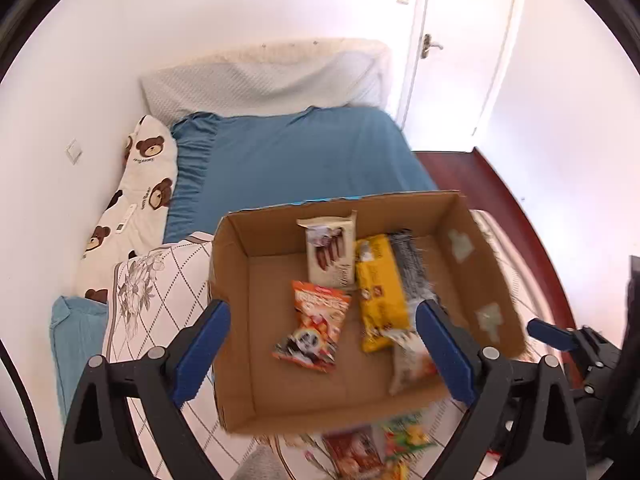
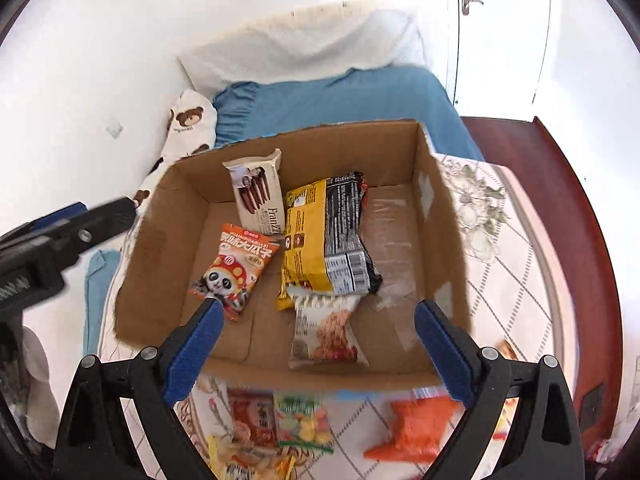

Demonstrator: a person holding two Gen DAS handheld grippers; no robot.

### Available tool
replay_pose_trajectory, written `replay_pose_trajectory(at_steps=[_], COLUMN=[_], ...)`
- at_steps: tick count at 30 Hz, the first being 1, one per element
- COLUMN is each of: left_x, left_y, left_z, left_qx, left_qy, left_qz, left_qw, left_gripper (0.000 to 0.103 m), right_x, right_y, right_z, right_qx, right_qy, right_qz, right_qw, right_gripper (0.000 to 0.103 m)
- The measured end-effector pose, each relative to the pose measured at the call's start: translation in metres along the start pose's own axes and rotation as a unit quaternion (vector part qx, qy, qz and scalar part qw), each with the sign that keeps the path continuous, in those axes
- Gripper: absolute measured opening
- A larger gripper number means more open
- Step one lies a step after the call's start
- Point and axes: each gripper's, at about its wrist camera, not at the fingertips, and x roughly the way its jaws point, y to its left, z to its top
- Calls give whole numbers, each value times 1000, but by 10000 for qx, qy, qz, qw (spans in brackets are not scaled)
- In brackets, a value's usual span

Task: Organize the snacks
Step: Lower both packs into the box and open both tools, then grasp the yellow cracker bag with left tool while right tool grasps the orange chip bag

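While loose snacks (image 2: 280, 420) lie outside, 5 packets fill box (image 2: 440, 216).

Blue bedsheet (image 1: 304, 156), bear-print pillow (image 1: 150, 168), white door (image 1: 464, 40), red-brown floor (image 1: 500, 200)

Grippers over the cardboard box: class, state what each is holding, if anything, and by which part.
Nothing is held. The left gripper and right gripper both stand open above the cardboard box, with no snack between their pads.

Loose snack packets (image 2: 280, 424) below the cardboard box (image 2: 160, 208), blurred and partly cut off by the edge.
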Motion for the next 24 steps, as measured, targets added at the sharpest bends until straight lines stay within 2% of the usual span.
replay_pose_trajectory(at_steps=[4, 6, 9, 11, 13, 16, 18, 21, 24], left_x=[-16, -14, 2, 19, 38, 60, 69, 80, 91], left_y=[-5, -9, -8, -5, 0, 9, 11, 12, 10], left_z=[-30, -52, -95, -129, -166, -218, -244, -266, -268], left_qx=[-218, -285, -585, -934, -1351, -2054, -2442, -2996, -3412], left_qy=[202, 422, 928, 1380, 1914, 2620, 2911, 3139, 3136], left_qz=[-311, -311, -388, -448, -455, -532, -675, -1068, -1328], left_qw=[9991, 9982, 9932, 9850, 9711, 9415, 9225, 8946, 8761], left_gripper=[101, 100, 100, 100, 100, 100, 99, 95, 94], right_x=[-28, -41, -49, -46, -37, -22, -13, 1, 9], right_y=[-20, -32, -53, -70, -88, -111, -126, -143, -147], right_z=[-35, -53, -85, -110, -134, -165, -179, -192, -196], right_qx=[296, 441, 593, 657, 731, 843, 1033, 1398, 1482], right_qy=[-3, -39, 122, 402, 726, 1076, 1189, 1253, 1209], right_qz=[43, -68, -308, -469, -676, -766, -719, -383, -250], right_qw=[9996, 9990, 9977, 9959, 9924, 9877, 9849, 9815, 9812], right_gripper=[98, 98, 98, 98, 98, 98, 98, 98, 98])
